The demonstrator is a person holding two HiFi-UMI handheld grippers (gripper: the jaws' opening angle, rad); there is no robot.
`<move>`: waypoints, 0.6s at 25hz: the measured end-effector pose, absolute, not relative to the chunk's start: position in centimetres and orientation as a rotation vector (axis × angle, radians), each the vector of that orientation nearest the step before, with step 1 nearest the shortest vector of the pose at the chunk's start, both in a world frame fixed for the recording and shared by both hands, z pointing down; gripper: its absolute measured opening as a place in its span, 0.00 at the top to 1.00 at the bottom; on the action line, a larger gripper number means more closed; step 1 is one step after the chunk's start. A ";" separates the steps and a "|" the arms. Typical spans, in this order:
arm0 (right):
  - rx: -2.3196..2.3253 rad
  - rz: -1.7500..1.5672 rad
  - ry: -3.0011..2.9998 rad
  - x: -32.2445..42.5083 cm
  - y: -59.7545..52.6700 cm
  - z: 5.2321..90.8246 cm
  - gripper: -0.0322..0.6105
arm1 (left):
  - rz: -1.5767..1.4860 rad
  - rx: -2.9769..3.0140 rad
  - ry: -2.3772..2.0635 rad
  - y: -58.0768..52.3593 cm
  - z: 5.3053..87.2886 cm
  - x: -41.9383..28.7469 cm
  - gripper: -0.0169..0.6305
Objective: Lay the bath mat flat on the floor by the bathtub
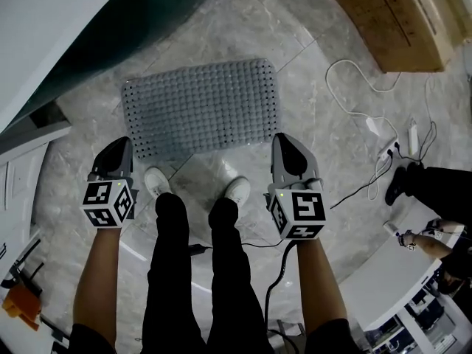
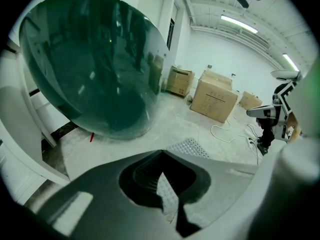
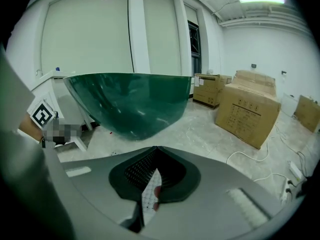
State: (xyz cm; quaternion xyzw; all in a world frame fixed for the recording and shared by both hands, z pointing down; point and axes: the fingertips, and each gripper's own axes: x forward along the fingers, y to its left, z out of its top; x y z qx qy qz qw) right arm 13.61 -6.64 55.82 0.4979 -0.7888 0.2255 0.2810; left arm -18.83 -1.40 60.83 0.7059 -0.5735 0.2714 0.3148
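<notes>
Pinching a near corner of the bath mat point(image 1: 199, 109) each, the left claw point(image 1: 122, 147) and right claw point(image 1: 285, 141) hold it spread so it can land flat beside the bathtub point(image 1: 96, 43).

Cardboard box point(image 1: 398, 17) top right; white cable point(image 1: 330, 74) looped beside it.

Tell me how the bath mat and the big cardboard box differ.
The bath mat is grey and covered in small bumps; the cardboard box is plain brown. The bath mat is a thin sheet, the cardboard box a bulky block. The bath mat is gripped at its near corners by the left gripper and the right gripper; the cardboard box stands apart, untouched. Both are rectangular.
</notes>
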 end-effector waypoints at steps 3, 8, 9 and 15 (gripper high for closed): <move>1.355 0.603 -2.115 13.7 -6.8 54.3 0.91 | 0.704 1.865 -1.525 -1.7 59.2 -18.7 0.97; 1.355 0.562 -2.139 12.7 -6.8 51.7 0.91 | 0.679 1.888 -1.582 -2.5 55.6 -18.4 0.97; 1.346 0.546 -2.145 12.4 -6.8 51.1 0.91 | 0.671 1.894 -1.593 -2.5 54.9 -18.2 0.97; 1.405 0.566 -2.160 11.5 -5.5 46.3 0.91 | 0.653 1.944 -1.577 -0.8 50.4 -16.7 0.97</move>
